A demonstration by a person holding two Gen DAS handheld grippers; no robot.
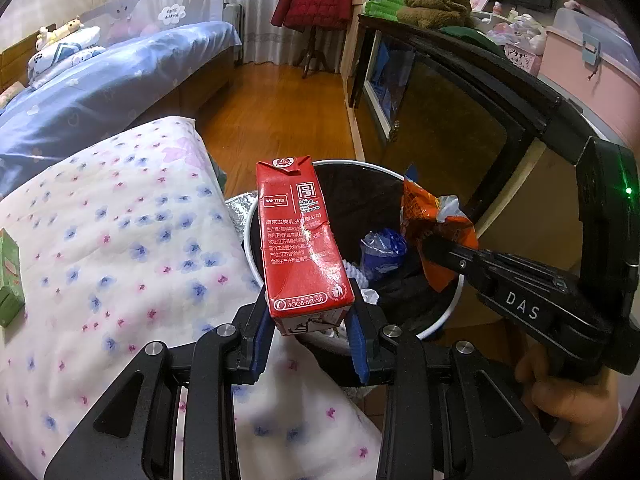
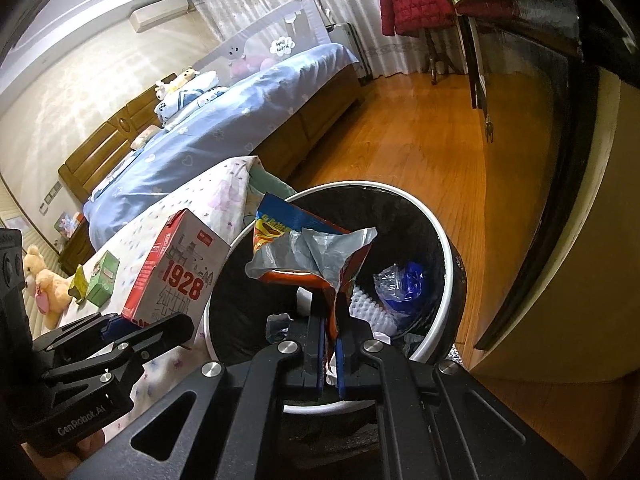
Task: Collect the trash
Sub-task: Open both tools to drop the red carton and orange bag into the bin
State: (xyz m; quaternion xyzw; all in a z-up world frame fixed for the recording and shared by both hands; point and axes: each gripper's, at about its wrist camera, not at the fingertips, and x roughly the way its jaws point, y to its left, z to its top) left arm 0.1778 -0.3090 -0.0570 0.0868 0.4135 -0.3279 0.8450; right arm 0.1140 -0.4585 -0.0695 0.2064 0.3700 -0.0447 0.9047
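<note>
Holding trash in both tongs, we are partway through, as we judge it: the black-lined trash bin (image 2: 436,236) already has a blue plastic wrapper (image 2: 400,284) and some white scraps at its bottom, and two more pieces are poised over it, not yet dropped.

Our left gripper (image 1: 310,322) is clamped on the base of a red milk carton (image 1: 300,236), its blue pads (image 1: 357,340) pressed to either side. The carton stands up and tilts away from the tongs, over the bin's near rim beside the floral quilt (image 1: 100,240).

Our right gripper (image 2: 330,344) is pinched nearly closed on a torn orange snack bag (image 2: 312,248), which fans out just ahead of the fingertips, above the bin's mouth.

Left of the left tongs, on the quilt, a green box (image 2: 102,278) and a small yellow-green packet (image 2: 80,284) remain; whether they count as trash we cannot tell.
</note>
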